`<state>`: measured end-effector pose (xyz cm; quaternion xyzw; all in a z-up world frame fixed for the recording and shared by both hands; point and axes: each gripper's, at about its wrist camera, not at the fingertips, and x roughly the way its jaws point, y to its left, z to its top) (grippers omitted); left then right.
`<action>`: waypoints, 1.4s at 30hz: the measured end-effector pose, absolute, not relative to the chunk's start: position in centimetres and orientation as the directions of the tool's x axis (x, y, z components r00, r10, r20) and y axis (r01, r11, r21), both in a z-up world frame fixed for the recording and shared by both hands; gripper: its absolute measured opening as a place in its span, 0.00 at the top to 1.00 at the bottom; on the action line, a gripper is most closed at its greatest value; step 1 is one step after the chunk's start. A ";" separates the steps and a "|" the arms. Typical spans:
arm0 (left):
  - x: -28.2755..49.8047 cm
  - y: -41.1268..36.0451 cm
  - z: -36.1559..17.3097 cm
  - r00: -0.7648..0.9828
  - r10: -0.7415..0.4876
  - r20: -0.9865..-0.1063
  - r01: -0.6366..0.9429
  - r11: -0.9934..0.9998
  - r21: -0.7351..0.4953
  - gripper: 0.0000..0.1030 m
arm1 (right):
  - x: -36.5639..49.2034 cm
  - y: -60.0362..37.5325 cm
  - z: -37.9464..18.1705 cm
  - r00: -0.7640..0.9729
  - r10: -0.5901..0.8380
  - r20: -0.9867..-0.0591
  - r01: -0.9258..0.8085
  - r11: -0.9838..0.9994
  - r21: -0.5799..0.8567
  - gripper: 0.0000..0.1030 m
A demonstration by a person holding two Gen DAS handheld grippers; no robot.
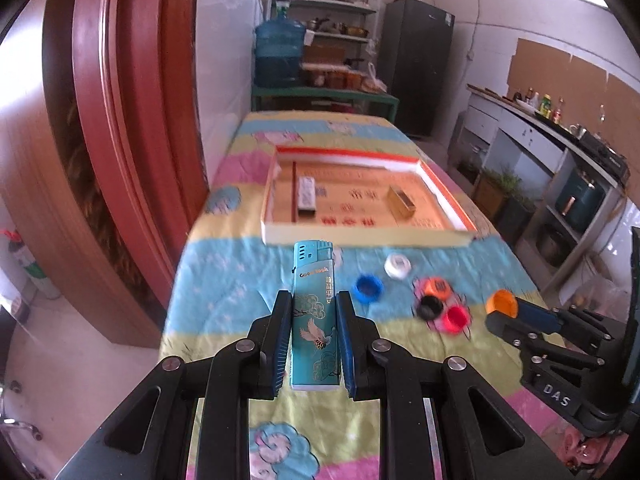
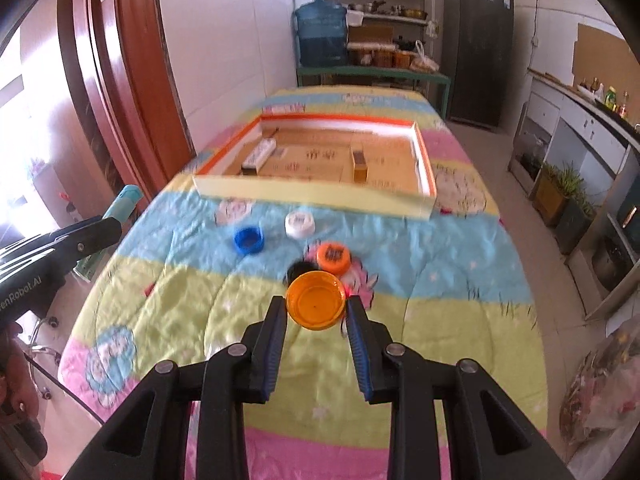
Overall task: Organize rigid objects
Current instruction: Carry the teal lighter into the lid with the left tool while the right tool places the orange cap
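My left gripper (image 1: 313,300) is shut on a teal lighter (image 1: 313,312) and holds it upright above the quilt-covered table. My right gripper (image 2: 316,305) is shut on an orange bottle cap (image 2: 316,299), open side toward the camera; it also shows in the left wrist view (image 1: 502,303). Loose caps lie on the quilt: blue (image 2: 249,239), white (image 2: 300,224), orange (image 2: 333,257), black (image 2: 301,269), and red (image 1: 454,318). A shallow cardboard tray (image 2: 224,188) lies beyond them and holds a white box (image 2: 259,155) and a tan box (image 2: 359,165).
A red wooden door frame (image 1: 104,120) stands left of the table. A water jug (image 2: 321,32), shelves and a dark fridge (image 2: 478,48) stand at the far end. A kitchen counter (image 1: 560,132) runs along the right wall.
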<state>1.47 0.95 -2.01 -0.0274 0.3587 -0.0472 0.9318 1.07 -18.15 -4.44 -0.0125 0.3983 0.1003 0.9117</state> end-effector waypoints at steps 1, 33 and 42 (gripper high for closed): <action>1.6 1.1 -1.7 0.743 -0.099 -0.662 0.061 0.995 -0.081 0.78 | 1.3 -18.2 -4.1 0.670 0.174 -0.722 -0.192 0.980 0.059 0.70; 13.2 -1.9 2.3 0.780 -0.093 -0.618 0.075 0.996 -0.055 0.78 | 10.9 -21.1 0.0 0.739 0.157 -0.655 -0.153 0.986 0.065 0.70; 17.2 -3.0 0.9 0.754 -0.130 -0.644 0.108 0.991 -0.074 0.78 | 14.6 -21.7 -1.2 0.719 0.151 -0.679 -0.138 0.988 0.073 0.70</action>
